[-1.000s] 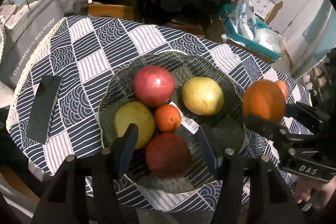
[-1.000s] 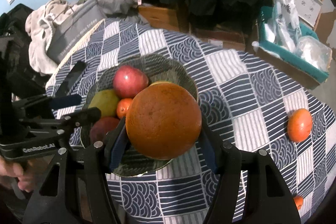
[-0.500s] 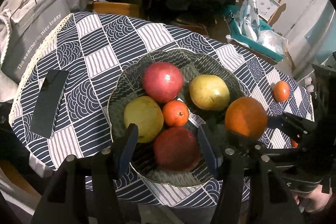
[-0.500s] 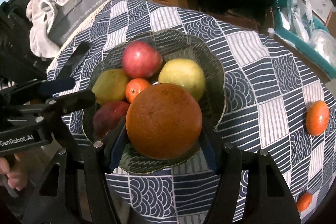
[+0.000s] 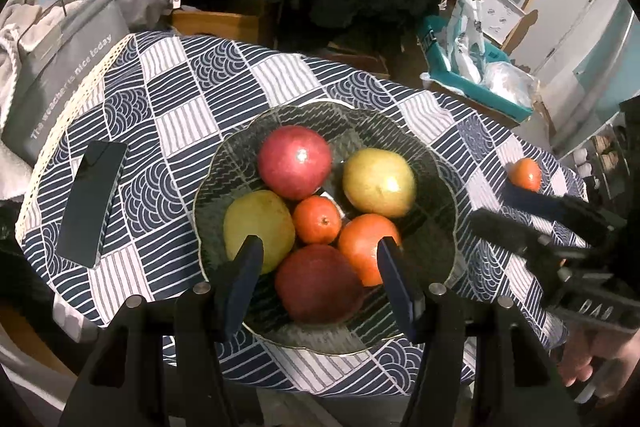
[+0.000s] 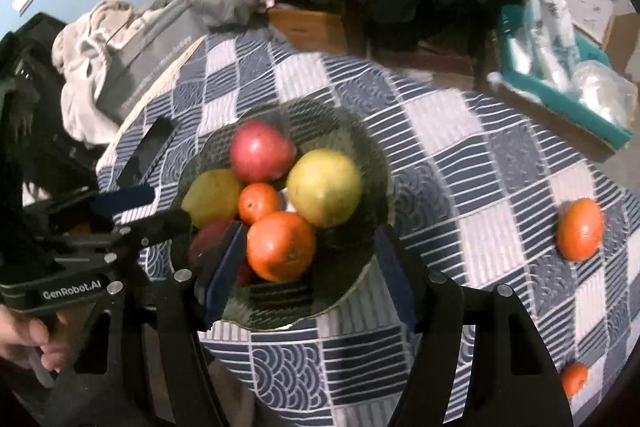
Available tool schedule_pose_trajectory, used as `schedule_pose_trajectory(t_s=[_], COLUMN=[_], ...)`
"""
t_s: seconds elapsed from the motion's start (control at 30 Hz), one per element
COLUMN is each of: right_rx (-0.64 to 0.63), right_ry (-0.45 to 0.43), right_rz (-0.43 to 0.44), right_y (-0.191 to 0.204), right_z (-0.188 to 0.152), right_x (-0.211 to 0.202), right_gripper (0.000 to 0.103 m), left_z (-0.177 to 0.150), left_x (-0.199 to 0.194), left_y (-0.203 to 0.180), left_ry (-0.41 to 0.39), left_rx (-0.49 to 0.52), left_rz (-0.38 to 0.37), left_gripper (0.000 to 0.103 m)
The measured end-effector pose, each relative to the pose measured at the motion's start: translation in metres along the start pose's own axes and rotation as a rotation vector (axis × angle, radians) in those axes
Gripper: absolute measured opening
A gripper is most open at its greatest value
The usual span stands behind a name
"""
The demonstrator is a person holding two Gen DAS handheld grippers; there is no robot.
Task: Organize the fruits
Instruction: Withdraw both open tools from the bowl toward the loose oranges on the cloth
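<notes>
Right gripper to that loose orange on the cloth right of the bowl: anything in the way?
Nothing visible. The right gripper, empty with jaws opening, hangs over the bowl; only bare tablecloth lies between the bowl and the loose orange.

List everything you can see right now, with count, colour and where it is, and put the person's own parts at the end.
glass bowl: one, dark green, middle of the table.
red apples: two, in the bowl, one far, one near.
yellow-green pears: two, in the bowl, left and right.
big orange: one, in the bowl, near right.
small tangerine: one, orange, bowl centre.
loose tangerines: two, orange, on the cloth right of the bowl.
phone: one, black, on the cloth left of the bowl.
tablecloth: one, navy and white patchwork.
grey bag: one, beyond the table's left edge.
left gripper: black, open, empty, above the bowl's near side.
right gripper: black, jaws opening, clear of the orange.
</notes>
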State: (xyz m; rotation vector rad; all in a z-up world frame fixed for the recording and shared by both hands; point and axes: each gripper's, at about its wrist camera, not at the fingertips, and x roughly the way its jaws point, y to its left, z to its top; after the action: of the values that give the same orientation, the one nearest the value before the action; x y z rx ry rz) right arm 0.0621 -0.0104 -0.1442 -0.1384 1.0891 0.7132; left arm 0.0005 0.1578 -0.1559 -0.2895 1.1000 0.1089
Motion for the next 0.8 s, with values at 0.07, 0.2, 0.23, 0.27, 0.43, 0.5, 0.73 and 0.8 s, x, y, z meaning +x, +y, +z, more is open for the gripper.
schedule_pose_trajectory(t_s=[0.07, 0.2, 0.23, 0.27, 0.43, 0.5, 0.73, 0.8], right_rx=[0.004, 0.007, 0.007, 0.006, 0.007, 0.017, 0.037, 0.049], right_ry=[-0.021, -0.062, -0.07, -0.077, -0.109, -0.119, -0.154, -0.165], right_rz=[-0.018, -0.078, -0.092, -0.107, -0.162, -0.168, -0.228, -0.237], right_y=[-0.004, -0.012, -0.013, -0.015, -0.024, -0.029, -0.046, -0.052], right_z=[0.001, 0.002, 0.002, 0.002, -0.001, -0.004, -0.012, -0.015], right_x=[-0.01, -0.03, -0.035, -0.039, -0.058, -0.065, -0.089, -0.096], right_gripper=[0.07, 0.071, 0.071, 0.071, 0.071, 0.071, 0.073, 0.075], left_z=[0.0, 0.002, 0.002, 0.003, 0.004, 0.005, 0.006, 0.005], left_x=[-0.003, -0.008, -0.01, -0.012, -0.02, -0.022, -0.028, -0.028], left_y=[-0.005, -0.018, -0.021, -0.025, -0.042, -0.048, -0.07, -0.076], left_ry=[-0.007, -0.021, -0.026, -0.033, -0.056, -0.062, -0.085, -0.084], left_rx=[0.01, 0.035, 0.041, 0.047, 0.079, 0.088, 0.126, 0.135], left_rz=[-0.009, -0.026, -0.03, -0.034, -0.053, -0.061, -0.065, -0.068], left_gripper=[0.061, 0.063, 0.064, 0.067, 0.068, 0.07, 0.077, 0.077])
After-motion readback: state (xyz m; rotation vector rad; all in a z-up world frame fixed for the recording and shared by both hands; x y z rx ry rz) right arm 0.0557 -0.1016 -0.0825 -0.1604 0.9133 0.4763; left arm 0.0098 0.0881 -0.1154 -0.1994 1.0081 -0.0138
